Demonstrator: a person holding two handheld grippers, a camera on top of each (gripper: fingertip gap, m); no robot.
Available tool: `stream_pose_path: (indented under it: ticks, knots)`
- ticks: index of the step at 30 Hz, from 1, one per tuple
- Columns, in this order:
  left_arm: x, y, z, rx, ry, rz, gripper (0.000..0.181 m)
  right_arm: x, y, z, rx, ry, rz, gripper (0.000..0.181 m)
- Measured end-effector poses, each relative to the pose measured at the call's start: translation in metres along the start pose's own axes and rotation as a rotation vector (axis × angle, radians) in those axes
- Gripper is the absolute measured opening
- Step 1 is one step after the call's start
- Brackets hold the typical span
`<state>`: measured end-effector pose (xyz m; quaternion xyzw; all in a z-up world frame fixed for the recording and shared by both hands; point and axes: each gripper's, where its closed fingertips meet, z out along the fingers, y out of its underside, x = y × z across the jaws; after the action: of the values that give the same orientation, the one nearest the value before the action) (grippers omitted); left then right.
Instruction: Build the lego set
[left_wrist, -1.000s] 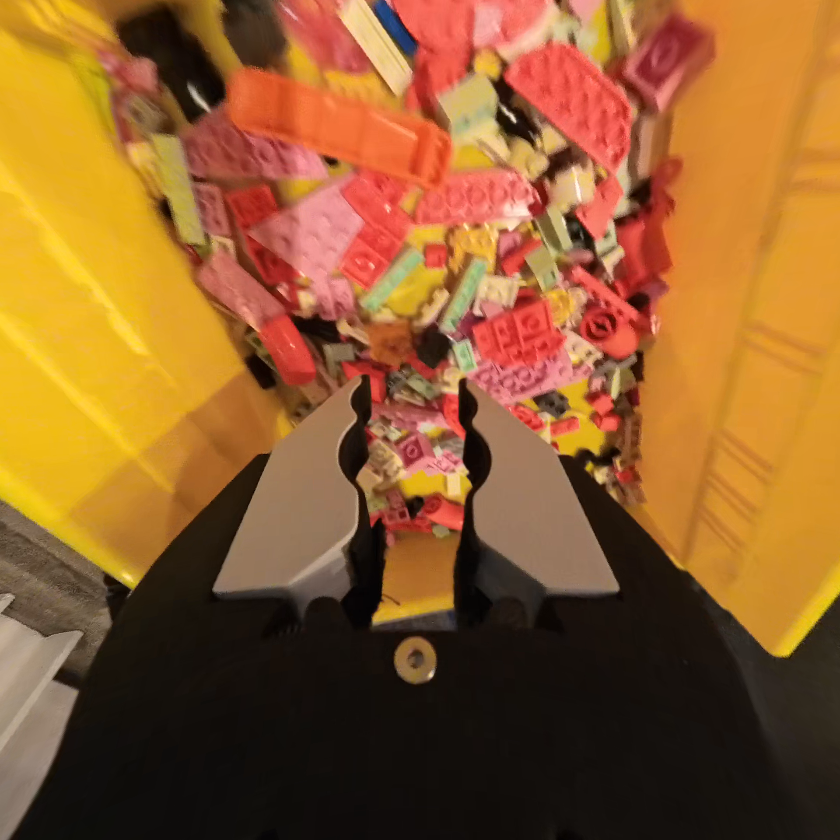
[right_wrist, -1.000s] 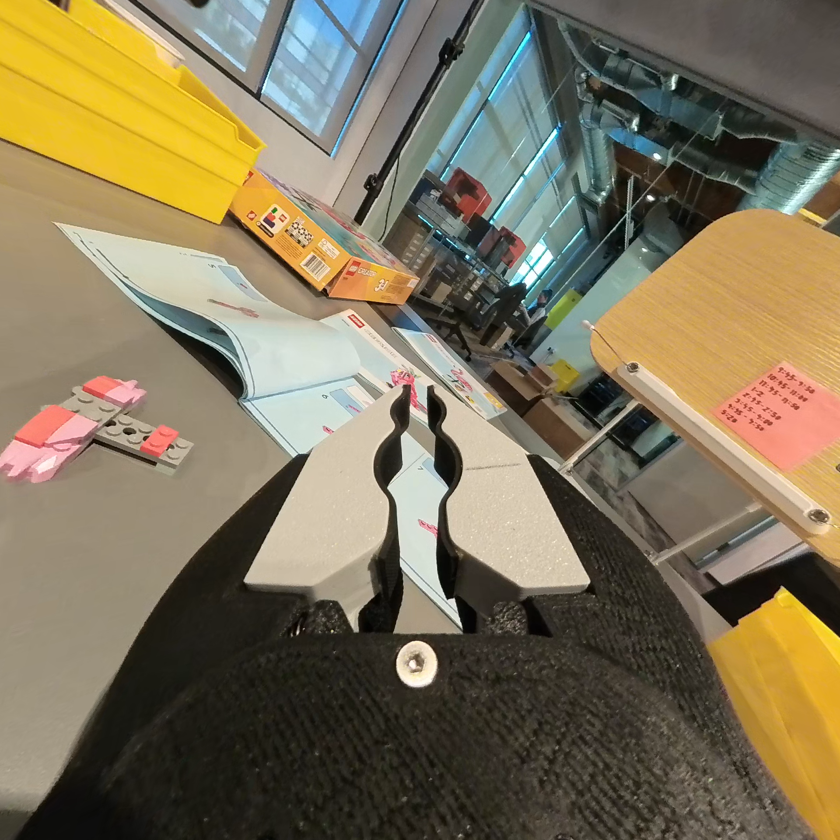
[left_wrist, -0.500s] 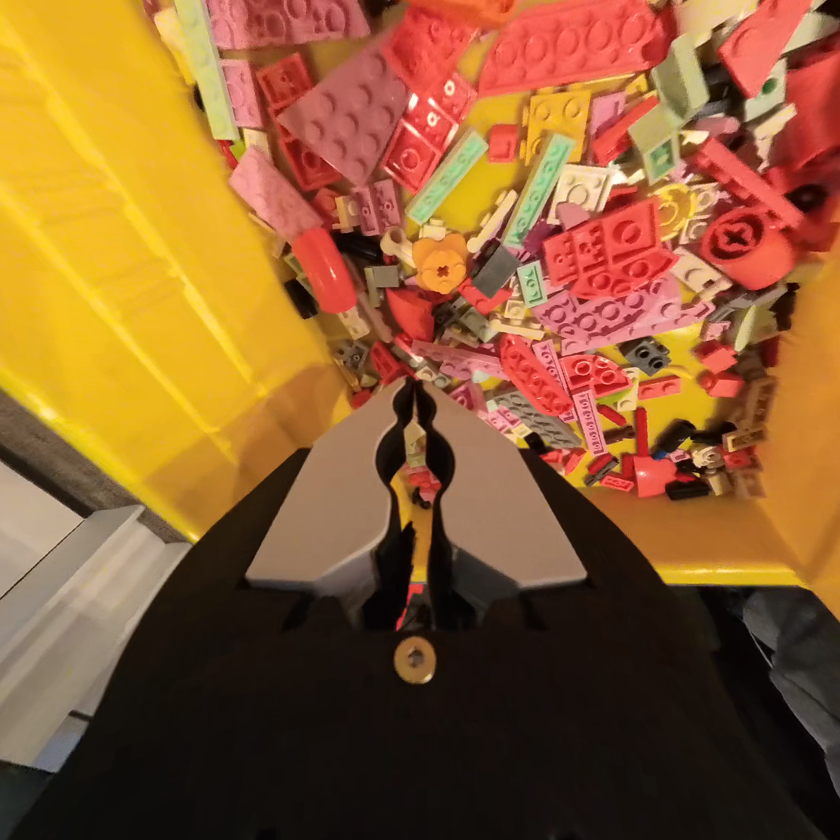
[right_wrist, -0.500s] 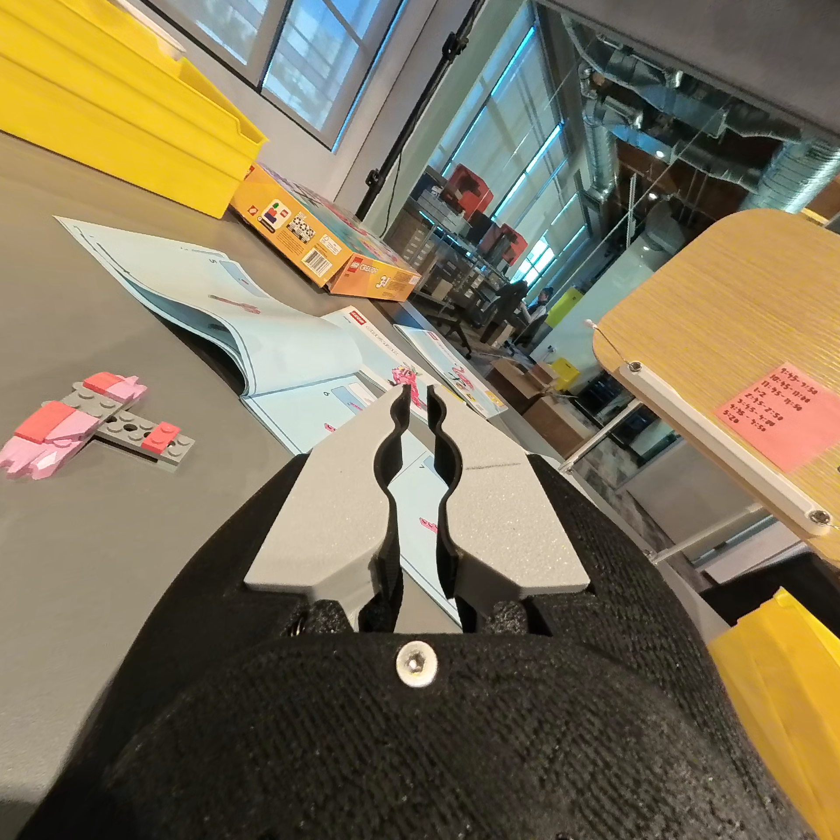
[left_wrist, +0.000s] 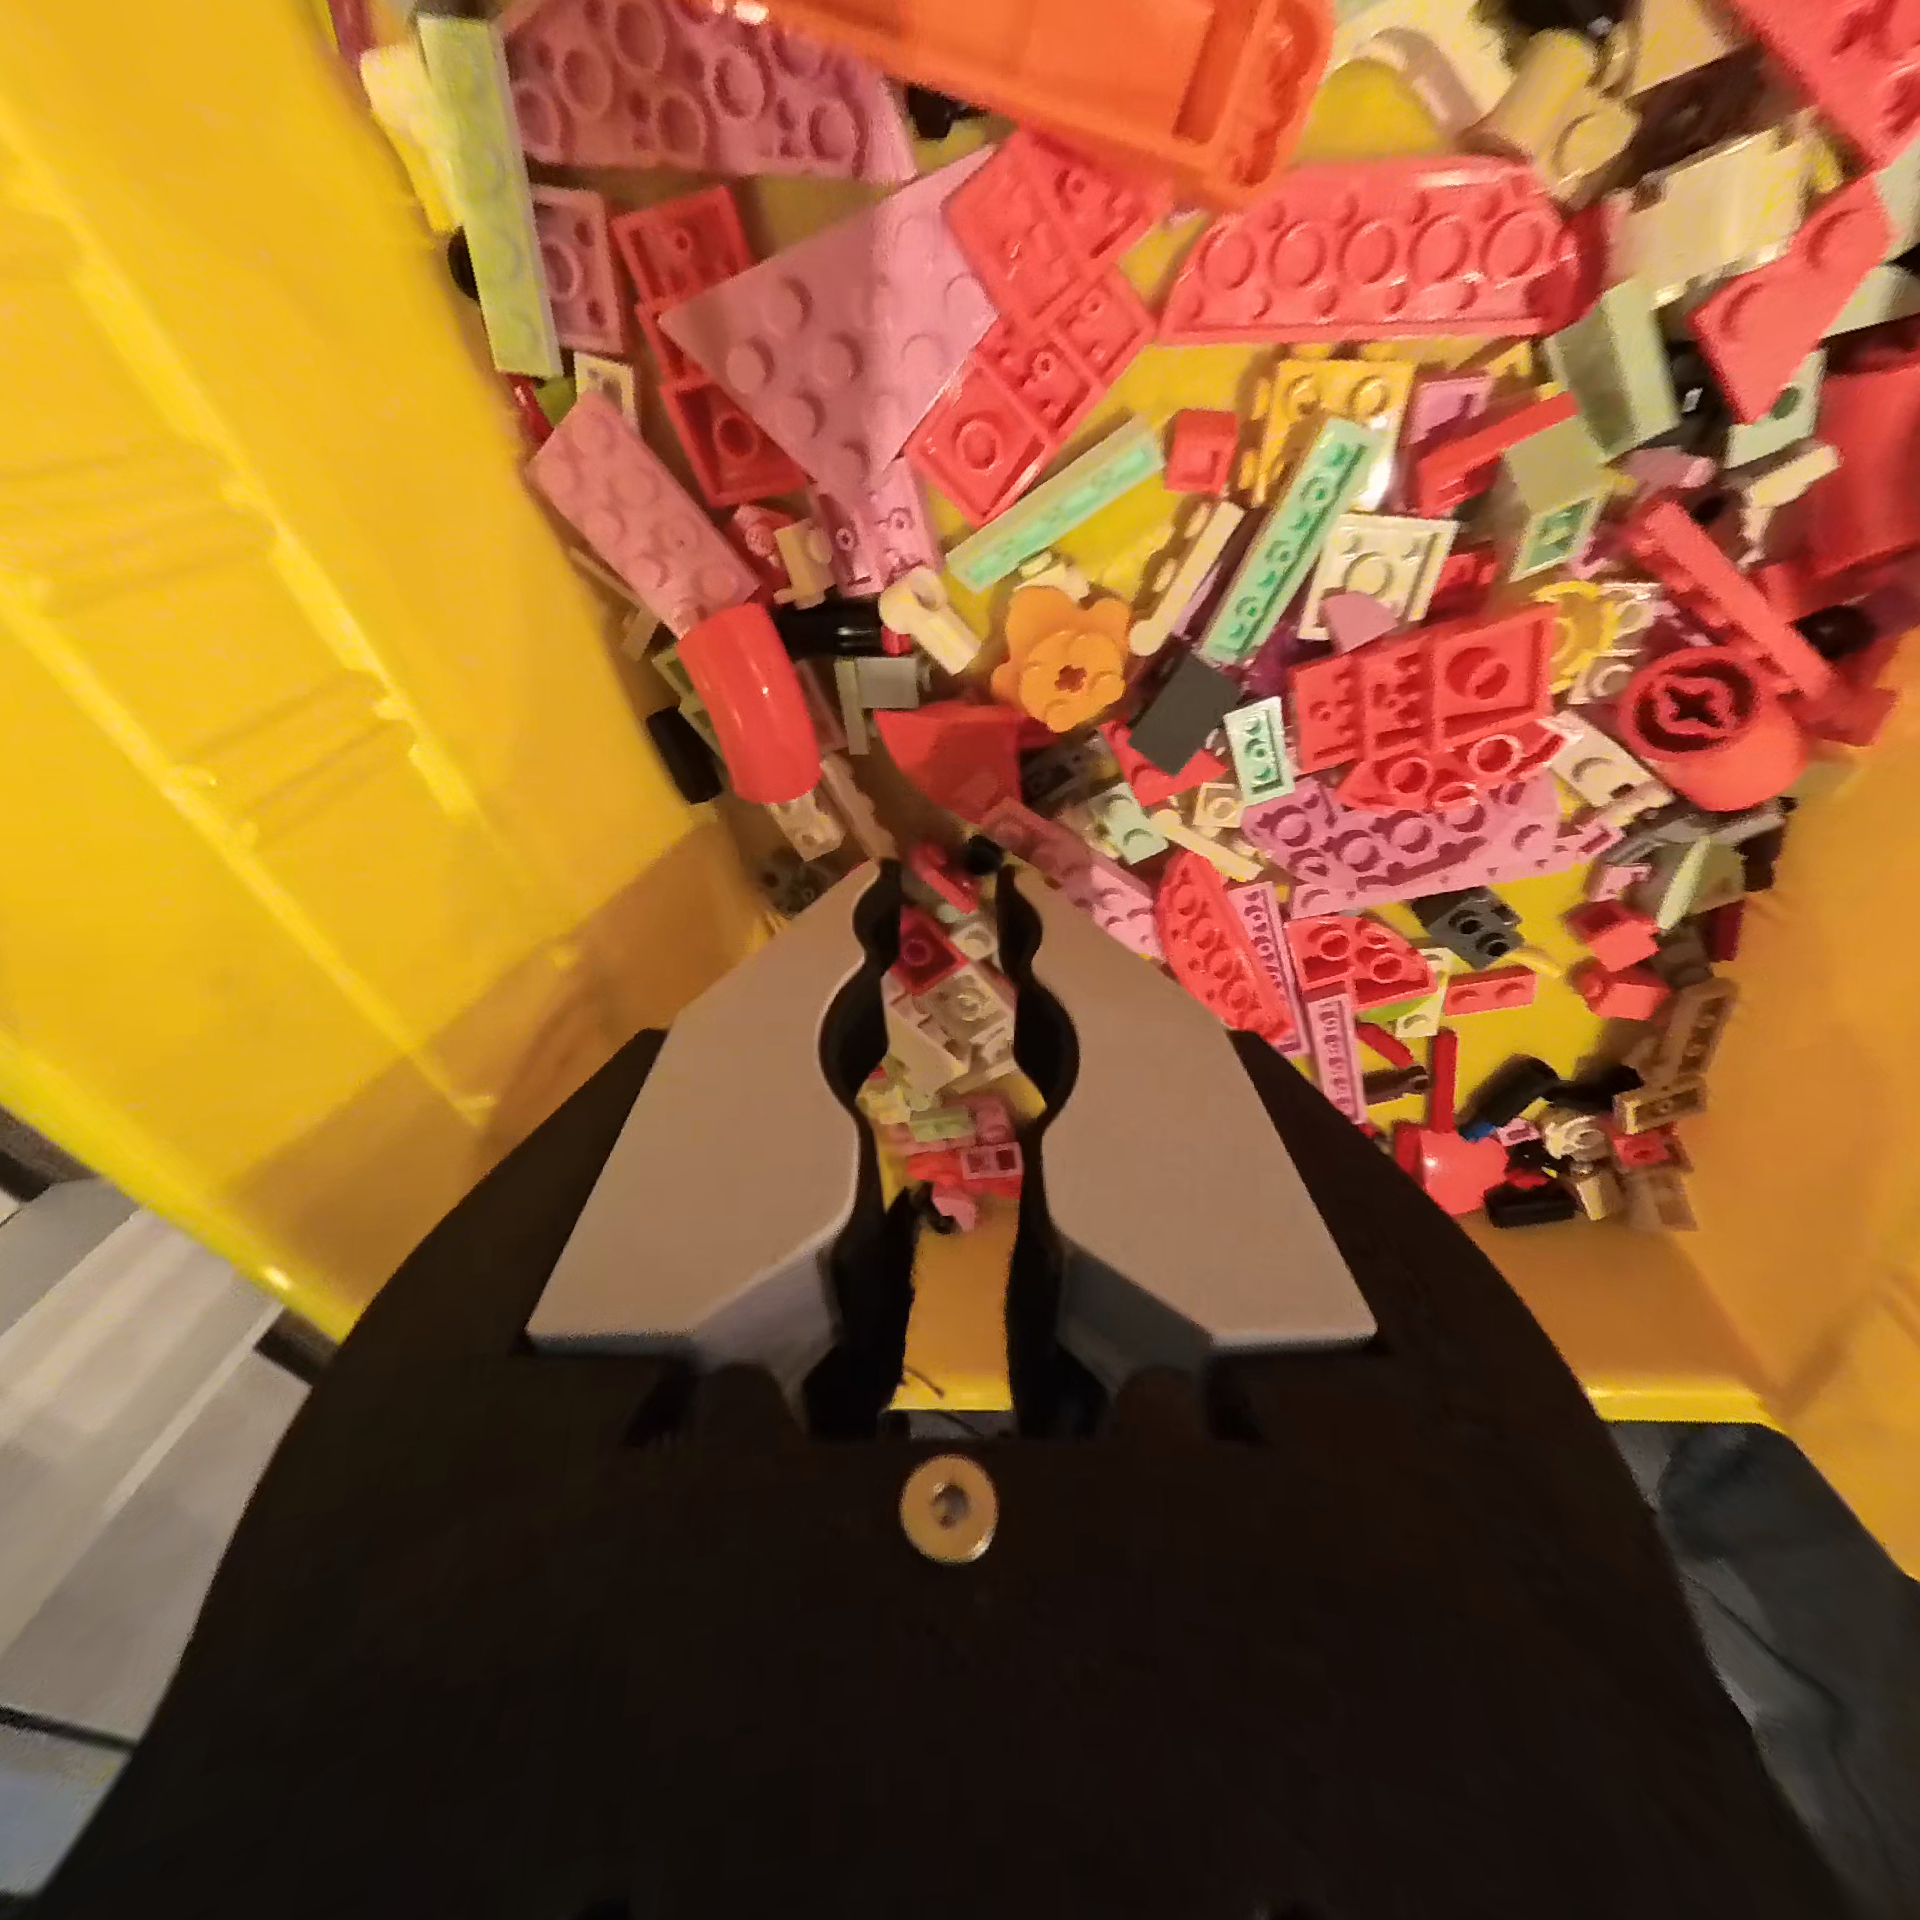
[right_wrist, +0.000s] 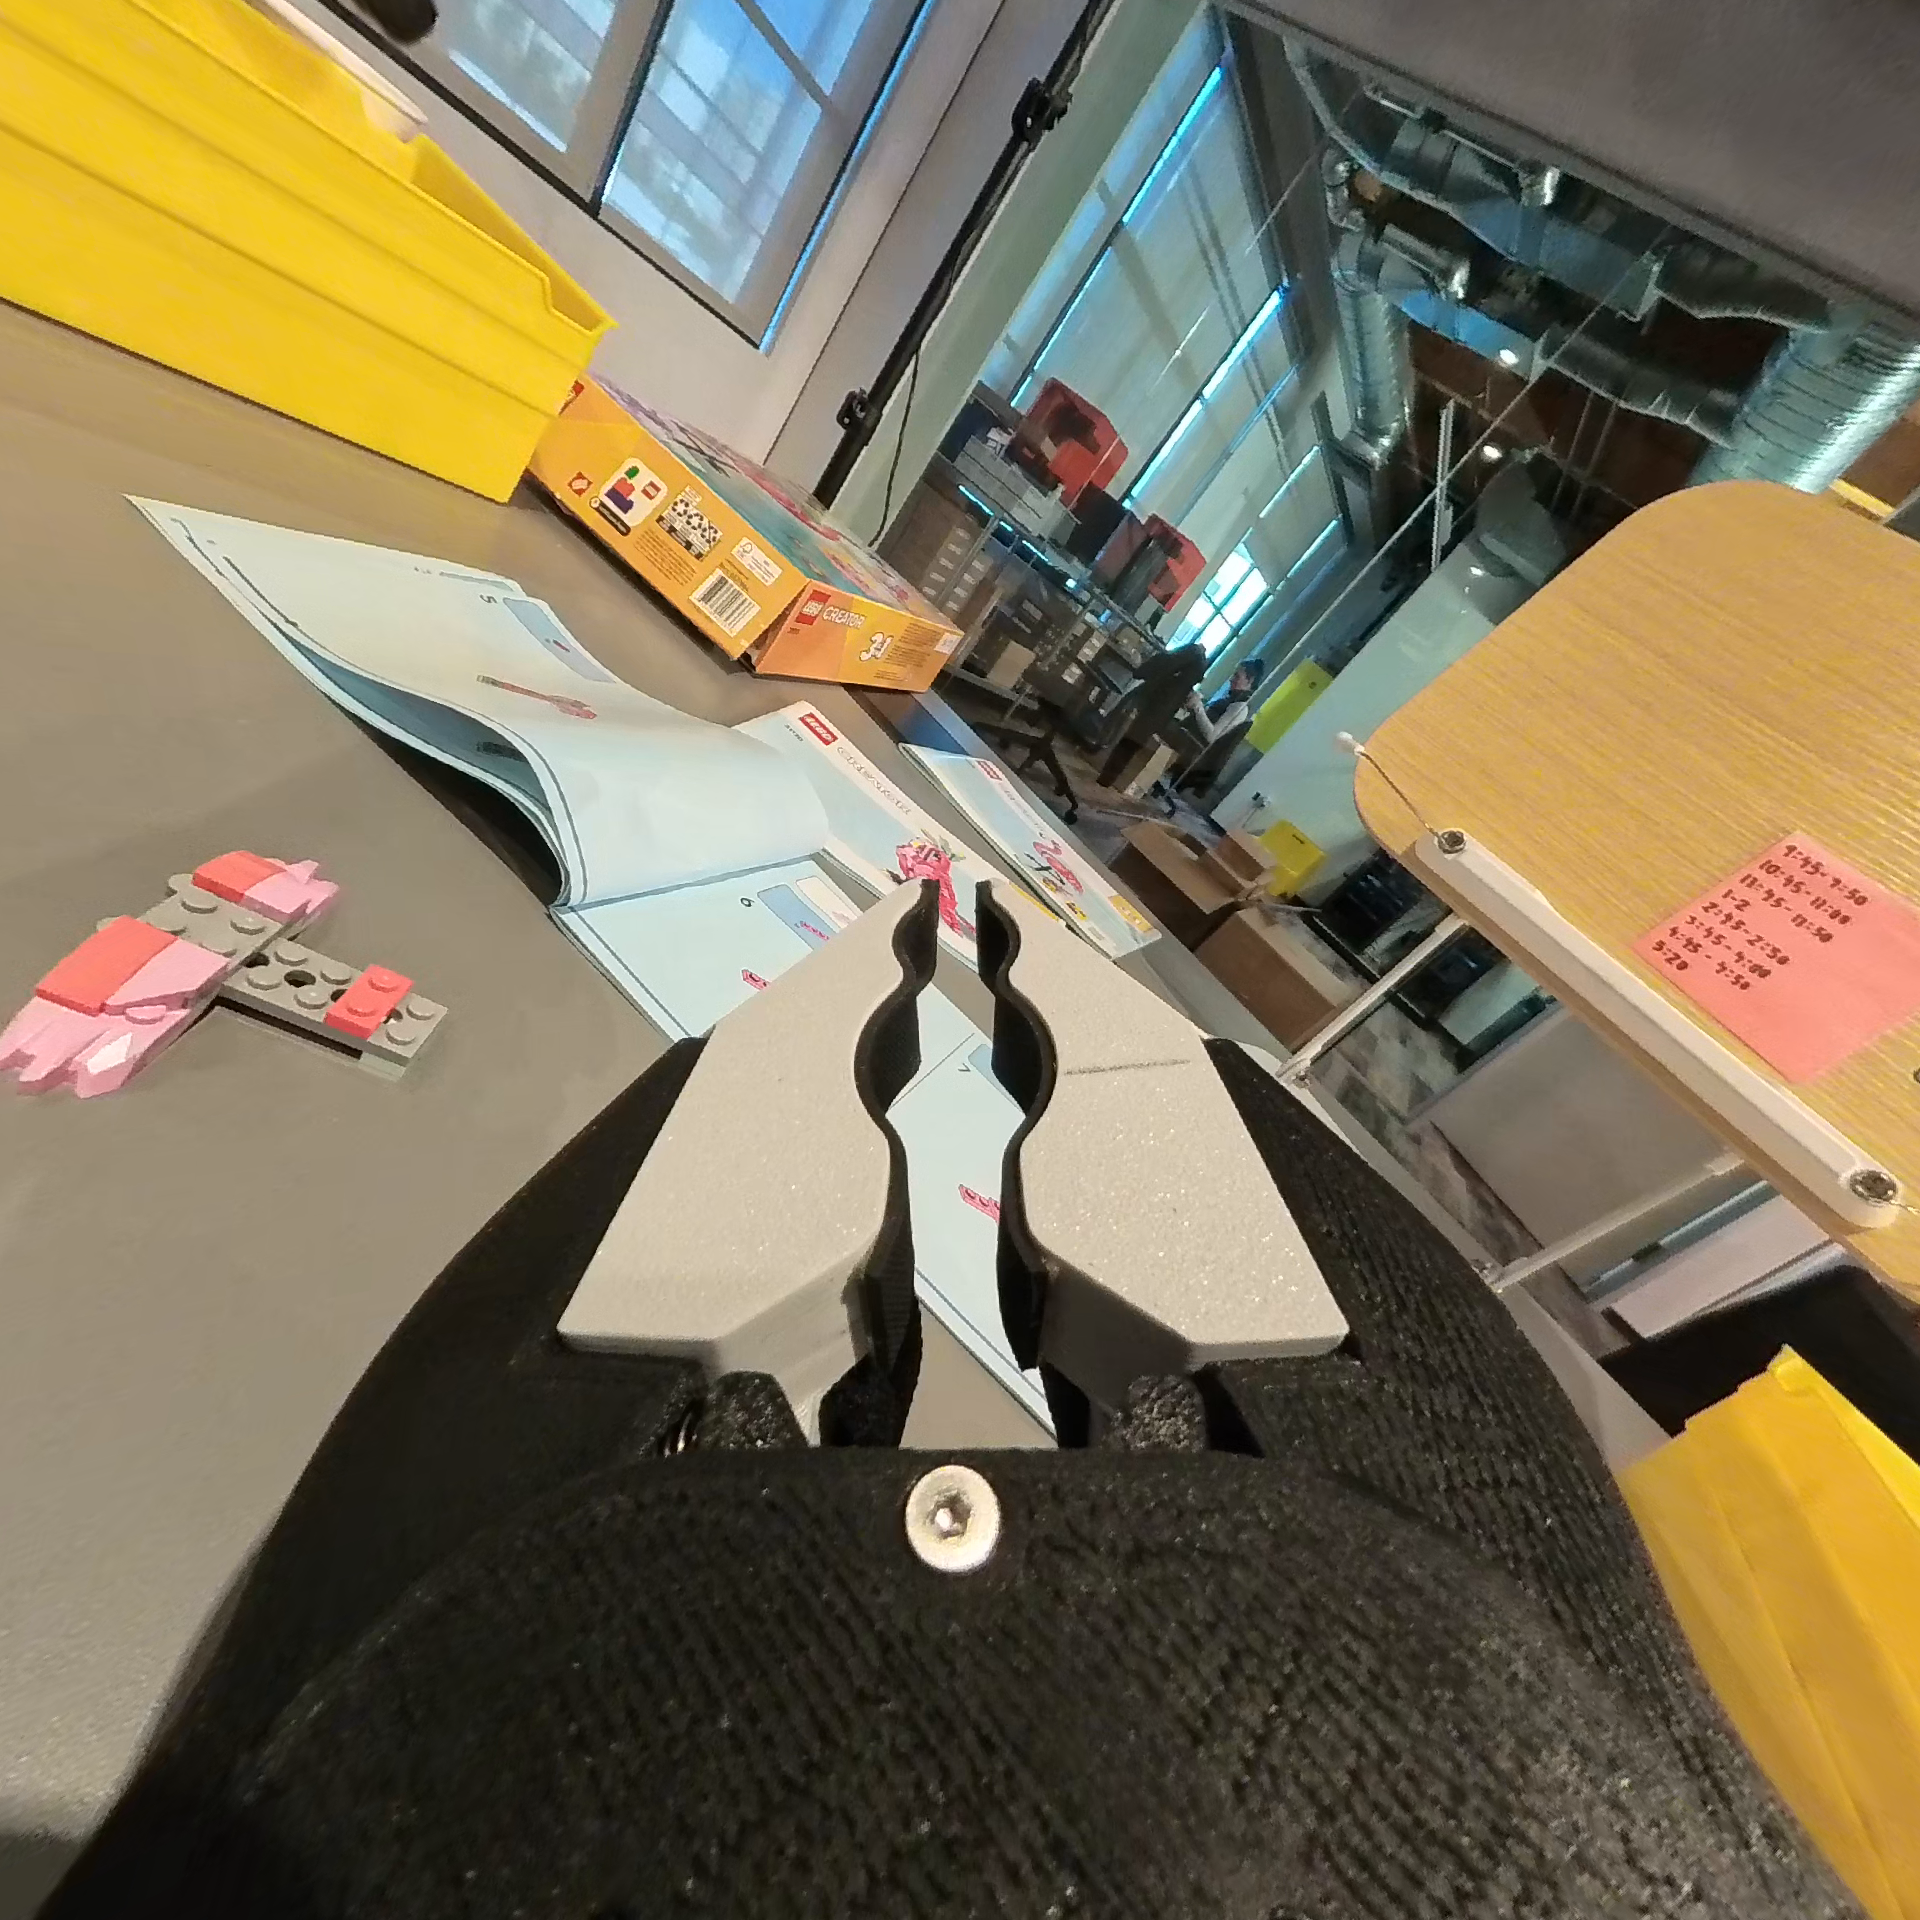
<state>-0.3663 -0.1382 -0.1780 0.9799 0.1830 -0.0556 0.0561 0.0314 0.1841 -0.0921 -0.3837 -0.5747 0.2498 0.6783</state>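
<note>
In the left wrist view my left gripper (left_wrist: 942, 878) points down into a yellow bin (left_wrist: 260, 623) holding a heap of loose pink, red, mint and cream lego pieces (left_wrist: 1382, 717). Its jaws stand a small gap apart over small pieces near the bin's left wall, and nothing is clearly held. An orange flower piece (left_wrist: 1065, 660) lies just beyond the tips. In the right wrist view my right gripper (right_wrist: 953, 899) is nearly closed and empty, low over the grey table (right_wrist: 208, 1299). A partial build of grey plates with pink and red pieces (right_wrist: 208, 977) lies to its left.
An open instruction booklet (right_wrist: 623, 790) lies ahead of the right gripper, with more booklets (right_wrist: 1029, 842) beyond. An orange set box (right_wrist: 727, 561) and stacked yellow trays (right_wrist: 260, 239) are at the back. A wooden board (right_wrist: 1662, 727) overhangs at the right, above a yellow bin edge (right_wrist: 1787, 1610). My right fingertips sit around 50 centimeters from my left ones.
My left gripper moved deeper into the bin toward its left wall, closed almost fully half a second ago, and has opened a little since. The right gripper has barely moved.
</note>
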Motion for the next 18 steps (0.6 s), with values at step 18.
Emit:
stream_pose_path:
  ticks: [18]
  knots:
    - [0.007, -0.014, -0.034, 0.202, 0.1, -0.008, 0.003, 0.001, -0.001, 0.0, 0.004, 0.005, 0.004, 0.005]
